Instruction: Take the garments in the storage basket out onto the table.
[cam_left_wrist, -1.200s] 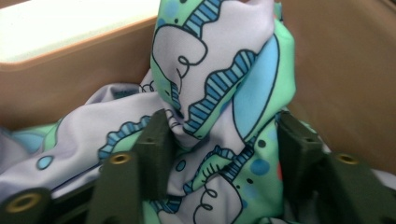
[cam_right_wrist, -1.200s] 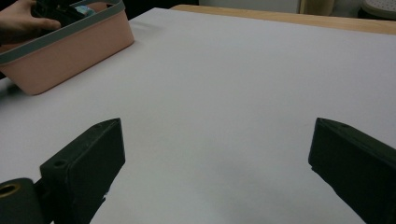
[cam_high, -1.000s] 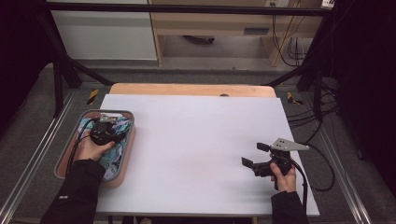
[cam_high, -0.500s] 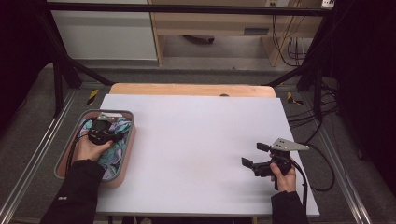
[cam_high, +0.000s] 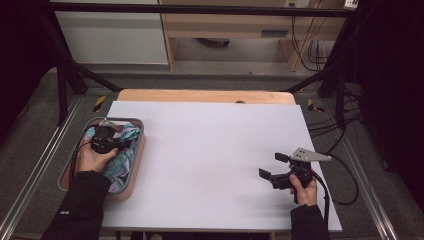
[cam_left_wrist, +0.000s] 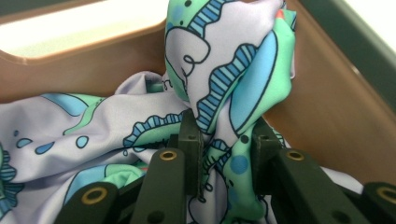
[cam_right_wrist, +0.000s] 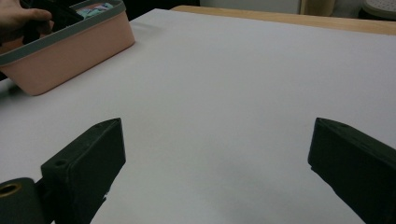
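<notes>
My left claw (cam_high: 107, 141) is down inside the pink tub (cam_high: 134, 167), sitting on the patterned cloth (cam_high: 120, 162) bunched beneath it. Well off to its right, across the bare white tabletop (cam_high: 210, 150), my right claw (cam_high: 272, 167) hovers low (grey plate on top, cable trailing behind), jaws spread wide toward the tub.

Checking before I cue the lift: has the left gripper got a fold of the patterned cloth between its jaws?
Yes: in the left gripper view the left gripper pinches a bunched fold of the patterned cloth inside the pink bin.
</notes>
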